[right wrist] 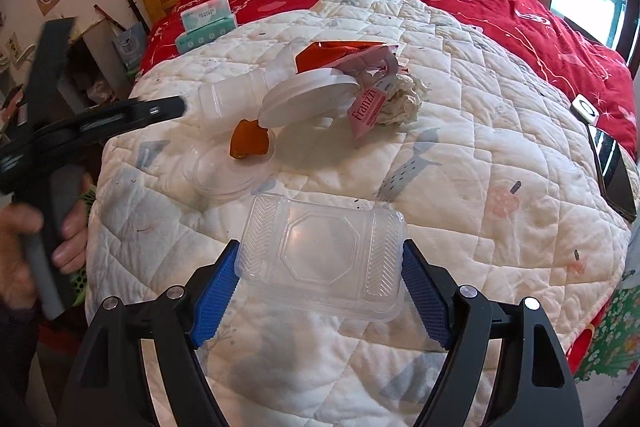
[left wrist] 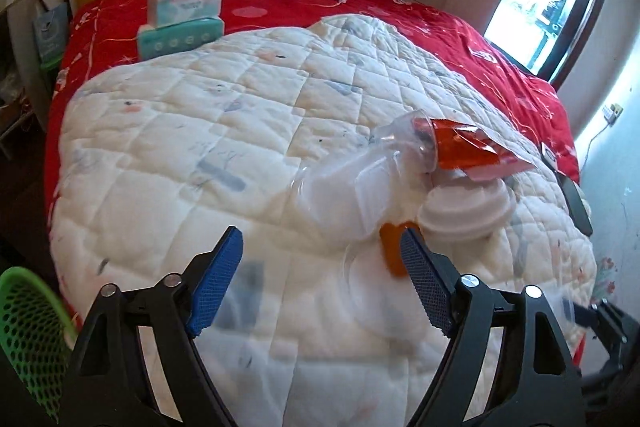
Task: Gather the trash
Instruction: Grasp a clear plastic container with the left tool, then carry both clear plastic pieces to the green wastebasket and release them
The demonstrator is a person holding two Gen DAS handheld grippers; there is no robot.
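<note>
My right gripper (right wrist: 320,291) has its blue pads clamped on both short ends of the clear plastic tray (right wrist: 322,259), held above the white quilt (right wrist: 480,155); my left gripper (left wrist: 322,281) is open, nothing between the jaws. Remaining trash sits mid-quilt: white lid (right wrist: 308,95), orange peel (right wrist: 250,143), red wrapper (right wrist: 336,55), crumpled tissue (right wrist: 404,99); green basket (left wrist: 28,327) at bed edge.
</note>
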